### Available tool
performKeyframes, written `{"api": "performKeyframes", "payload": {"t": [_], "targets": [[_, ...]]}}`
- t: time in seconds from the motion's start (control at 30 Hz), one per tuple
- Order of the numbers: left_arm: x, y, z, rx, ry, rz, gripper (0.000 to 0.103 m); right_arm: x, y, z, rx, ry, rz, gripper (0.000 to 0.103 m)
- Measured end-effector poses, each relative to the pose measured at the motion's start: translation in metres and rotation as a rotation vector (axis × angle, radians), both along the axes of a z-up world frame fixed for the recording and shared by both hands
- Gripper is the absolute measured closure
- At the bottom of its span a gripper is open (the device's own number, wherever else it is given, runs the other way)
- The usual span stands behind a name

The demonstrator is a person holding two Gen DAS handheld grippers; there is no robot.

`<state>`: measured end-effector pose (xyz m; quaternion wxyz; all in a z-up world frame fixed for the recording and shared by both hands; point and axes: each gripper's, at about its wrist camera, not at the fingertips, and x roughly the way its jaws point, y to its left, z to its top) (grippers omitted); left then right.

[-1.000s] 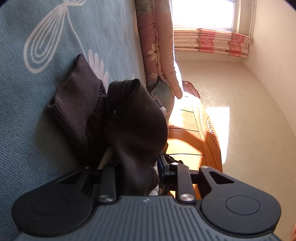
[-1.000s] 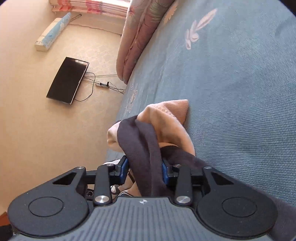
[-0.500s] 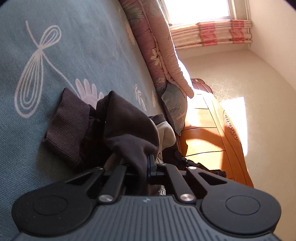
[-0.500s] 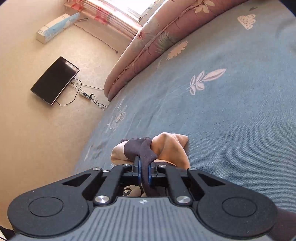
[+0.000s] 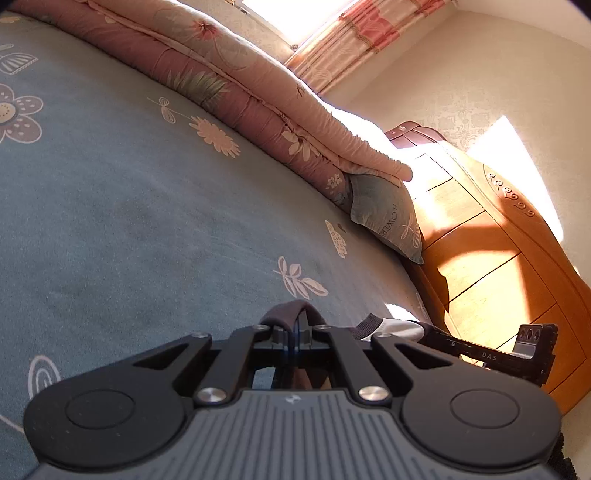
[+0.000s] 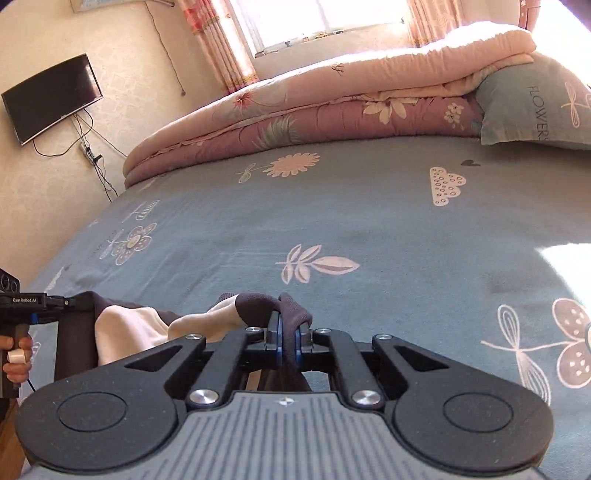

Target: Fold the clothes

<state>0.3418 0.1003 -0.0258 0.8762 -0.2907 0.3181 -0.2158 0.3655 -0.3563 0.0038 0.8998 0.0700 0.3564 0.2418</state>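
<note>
A dark brown garment (image 6: pixel 258 304) with a cream lining (image 6: pixel 125 328) hangs at the near edge of the blue patterned bed (image 6: pixel 369 229). My right gripper (image 6: pixel 287 332) is shut on a dark fold of it. My left gripper (image 5: pixel 297 326) is shut on another dark edge of the garment (image 5: pixel 291 308), with a ribbed cuff and cream fabric (image 5: pixel 391 328) to its right. The right wrist view shows the left gripper (image 6: pixel 55 301) at the far left, held by a hand (image 6: pixel 16 360). The right gripper's body (image 5: pixel 491 356) shows in the left wrist view. Most of the garment is hidden below both grippers.
A folded pink floral quilt (image 6: pixel 332 99) and a blue pillow (image 6: pixel 532 107) lie along the far side of the bed. A wooden headboard (image 5: pixel 498 266) stands at the right in the left wrist view. A wall TV (image 6: pixel 51 98) and curtained window (image 6: pixel 325 22) are beyond.
Both grippers closed on the garment and swung up with it; it now bunches low at the jaws, and the views have swung from the sheet and wall toward the bed and quilt.
</note>
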Motion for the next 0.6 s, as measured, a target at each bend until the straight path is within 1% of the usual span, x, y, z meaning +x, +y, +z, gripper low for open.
{"api": "performKeyframes", "payload": {"t": [0.07, 0.17, 0.23, 0.33, 0.4, 0.43, 0.5, 0.6], "targets": [[0.019, 0.000, 0.012, 0.061, -0.027, -0.001, 0.103, 0.008, 0.000, 0.005, -0.046, -0.031, -0.020, 0.093], [0.051, -0.006, 0.031, 0.098, -0.068, 0.015, 0.103, 0.021, 0.001, 0.012, -0.138, -0.090, -0.056, 0.093], [0.074, -0.012, 0.040, 0.156, -0.100, 0.031, 0.103, 0.031, 0.000, 0.013, -0.172, -0.116, -0.083, 0.093], [0.100, -0.022, 0.040, 0.221, -0.132, 0.040, 0.103, 0.049, 0.001, 0.009, -0.246, -0.173, -0.148, 0.094], [0.114, -0.031, 0.027, 0.258, -0.106, 0.031, 0.103, 0.062, 0.006, -0.005, -0.311, -0.178, -0.166, 0.093], [0.120, -0.035, 0.015, 0.279, -0.076, 0.023, 0.103, 0.069, 0.009, -0.015, -0.324, -0.161, -0.174, 0.093], [0.132, -0.044, -0.010, 0.321, -0.016, 0.006, 0.103, 0.082, 0.013, -0.040, -0.353, -0.117, -0.178, 0.093], [0.141, -0.057, -0.052, 0.425, 0.071, -0.024, 0.103, 0.097, 0.020, -0.078, -0.386, -0.033, -0.179, 0.093]]}}
